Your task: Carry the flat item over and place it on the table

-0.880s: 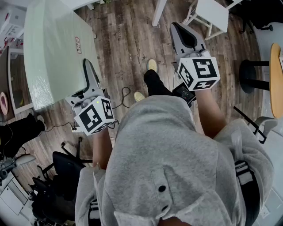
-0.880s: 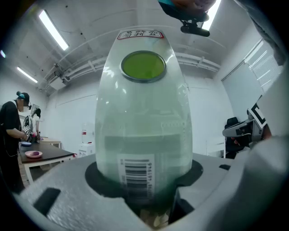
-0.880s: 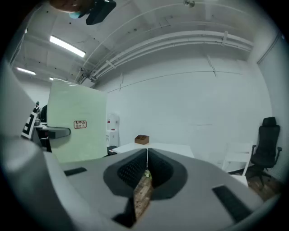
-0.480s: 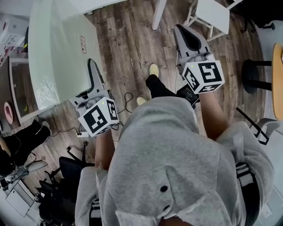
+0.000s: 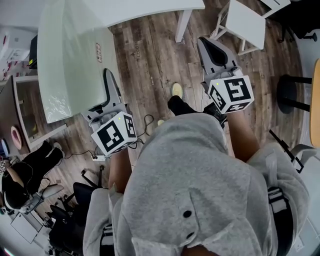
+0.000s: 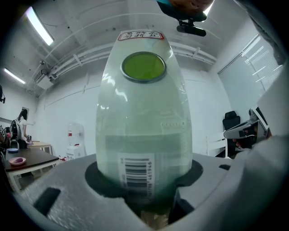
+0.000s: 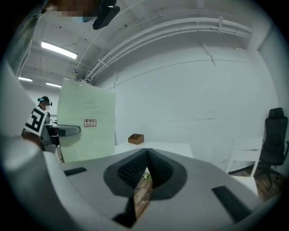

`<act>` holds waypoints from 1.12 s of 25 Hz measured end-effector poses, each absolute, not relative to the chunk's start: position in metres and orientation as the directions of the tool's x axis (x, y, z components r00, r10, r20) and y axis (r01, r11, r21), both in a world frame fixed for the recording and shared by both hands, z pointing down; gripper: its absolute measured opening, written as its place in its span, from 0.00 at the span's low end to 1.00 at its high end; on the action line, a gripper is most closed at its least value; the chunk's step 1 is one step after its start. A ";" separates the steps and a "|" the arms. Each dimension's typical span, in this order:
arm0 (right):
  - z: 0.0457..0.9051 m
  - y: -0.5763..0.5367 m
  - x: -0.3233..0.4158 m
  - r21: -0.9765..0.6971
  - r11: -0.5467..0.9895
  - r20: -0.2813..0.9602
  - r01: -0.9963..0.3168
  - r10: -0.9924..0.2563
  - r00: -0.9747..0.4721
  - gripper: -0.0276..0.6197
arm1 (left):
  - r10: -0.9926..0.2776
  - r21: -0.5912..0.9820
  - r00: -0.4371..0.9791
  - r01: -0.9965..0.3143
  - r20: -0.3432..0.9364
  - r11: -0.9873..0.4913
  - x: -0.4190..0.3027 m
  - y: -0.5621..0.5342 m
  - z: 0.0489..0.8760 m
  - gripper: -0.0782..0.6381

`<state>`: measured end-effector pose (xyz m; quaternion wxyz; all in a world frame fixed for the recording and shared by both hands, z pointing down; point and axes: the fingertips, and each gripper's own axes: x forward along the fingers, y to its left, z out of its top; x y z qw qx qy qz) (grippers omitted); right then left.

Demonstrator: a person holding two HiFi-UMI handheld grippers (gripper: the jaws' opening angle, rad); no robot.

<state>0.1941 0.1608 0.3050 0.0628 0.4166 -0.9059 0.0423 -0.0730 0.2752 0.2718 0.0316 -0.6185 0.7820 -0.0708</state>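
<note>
Left gripper view: left gripper (image 6: pixel 143 191) clamped on green board (image 6: pixel 144 113) edge. Right gripper (image 7: pixel 146 155) closed, empty. Hold board steady, clear white table (image 5: pixel 150 7) edge before lowering flat.

open wood floor (image 5: pixel 150 55) ahead, white table (image 5: pixel 150 7) beyond, chair (image 5: pixel 245 22) right

The pale green flat item (image 5: pixel 70 55) is gleaming under clear, glossy plastic wrap (image 5: pixel 55 102). The floor (image 5: pixel 150 55) is showing matt, grainy wood planks, while the person's grey sweatshirt (image 5: pixel 190 170) is looking soft and cloth-like.
</note>
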 end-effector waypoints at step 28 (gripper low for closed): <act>0.303 0.065 0.182 -0.014 0.736 0.119 -0.677 -0.671 -0.732 0.09 | -0.953 -0.170 -0.300 -0.942 0.032 0.291 -0.055 0.189 0.261 0.50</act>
